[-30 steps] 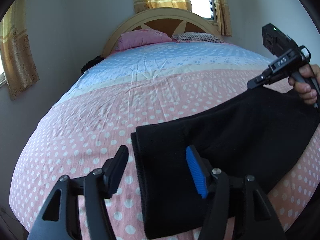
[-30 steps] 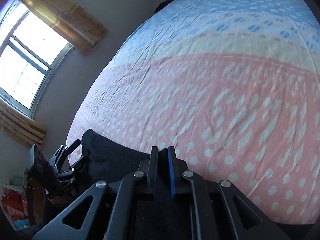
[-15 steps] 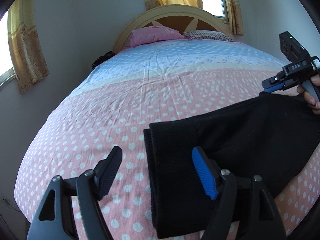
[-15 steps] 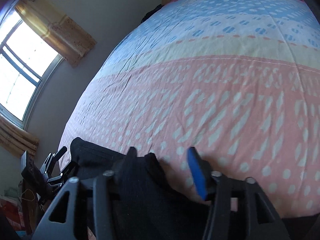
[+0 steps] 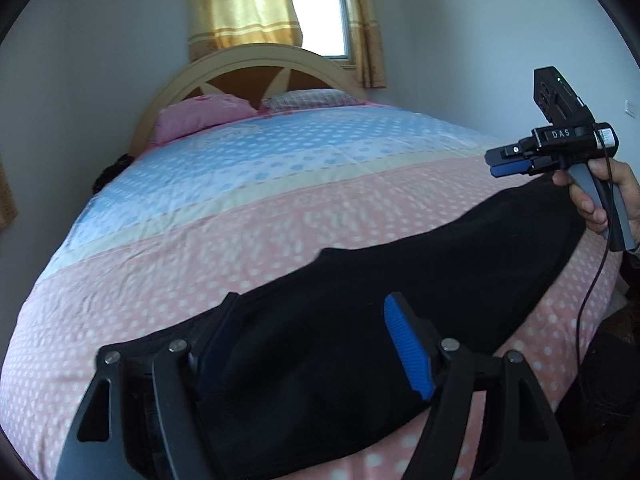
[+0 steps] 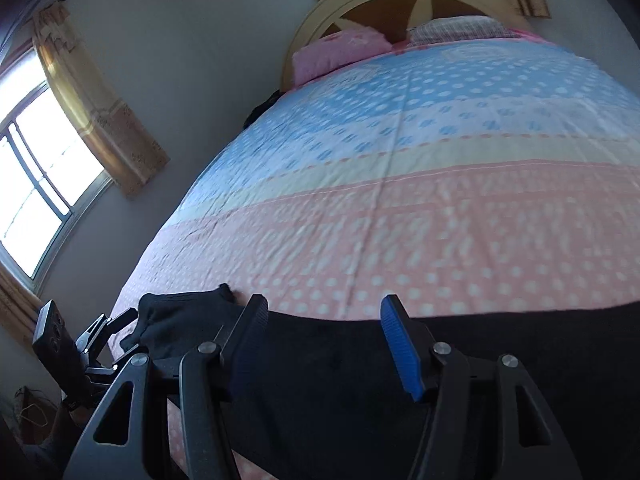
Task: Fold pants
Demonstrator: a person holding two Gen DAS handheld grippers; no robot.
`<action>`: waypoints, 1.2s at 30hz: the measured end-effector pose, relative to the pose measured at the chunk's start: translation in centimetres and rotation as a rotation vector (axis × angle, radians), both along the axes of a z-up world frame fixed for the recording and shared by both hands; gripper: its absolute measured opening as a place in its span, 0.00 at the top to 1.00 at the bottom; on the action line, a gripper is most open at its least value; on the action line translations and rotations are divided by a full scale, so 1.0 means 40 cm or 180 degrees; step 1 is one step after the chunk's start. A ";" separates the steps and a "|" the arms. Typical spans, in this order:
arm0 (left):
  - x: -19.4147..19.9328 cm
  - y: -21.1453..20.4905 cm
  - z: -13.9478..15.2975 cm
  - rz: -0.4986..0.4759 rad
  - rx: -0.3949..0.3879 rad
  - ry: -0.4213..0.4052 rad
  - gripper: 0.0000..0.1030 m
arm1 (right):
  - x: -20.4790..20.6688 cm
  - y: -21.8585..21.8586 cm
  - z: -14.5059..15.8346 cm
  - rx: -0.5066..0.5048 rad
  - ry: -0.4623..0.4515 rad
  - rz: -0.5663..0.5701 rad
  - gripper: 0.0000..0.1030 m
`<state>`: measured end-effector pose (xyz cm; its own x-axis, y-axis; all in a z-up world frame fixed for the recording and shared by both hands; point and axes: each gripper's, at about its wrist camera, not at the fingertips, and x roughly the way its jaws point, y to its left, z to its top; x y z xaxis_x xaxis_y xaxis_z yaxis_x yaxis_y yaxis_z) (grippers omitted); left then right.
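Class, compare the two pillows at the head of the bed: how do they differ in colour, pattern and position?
Colour: the left pillow is plain pink, while the right pillow is paler and greyish. Pattern: the left pillow looks unpatterned; the right pillow shows a fine check. Position: the left pillow lies nearer the wall-side edge of the bed, the right pillow towards the middle. Both rest against the arched headboard, side by side on the dotted bedspread.

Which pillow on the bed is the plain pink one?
The left pillow, beside the headboard's left end. The other pillow, to its right, is checked.
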<state>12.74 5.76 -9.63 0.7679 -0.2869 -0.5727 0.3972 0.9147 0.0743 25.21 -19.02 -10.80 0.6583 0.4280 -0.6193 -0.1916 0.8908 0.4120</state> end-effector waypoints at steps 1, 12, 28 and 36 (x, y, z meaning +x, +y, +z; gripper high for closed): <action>0.003 -0.042 -0.003 -0.0135 -0.0003 0.0022 0.30 | -0.019 -0.040 -0.002 -0.0006 0.0011 -0.0121 0.42; -0.040 -0.425 -0.028 -0.1214 0.0193 0.0164 0.52 | -0.234 -0.373 -0.008 0.0277 -0.0049 -0.1143 0.42; -0.041 -0.480 -0.087 -0.1391 0.0399 0.0413 0.56 | -0.326 -0.456 -0.135 0.0779 0.0420 -0.1470 0.55; -0.025 -0.494 -0.093 -0.1412 0.0416 0.0463 0.57 | -0.310 -0.486 -0.168 0.0895 0.0432 -0.1742 0.67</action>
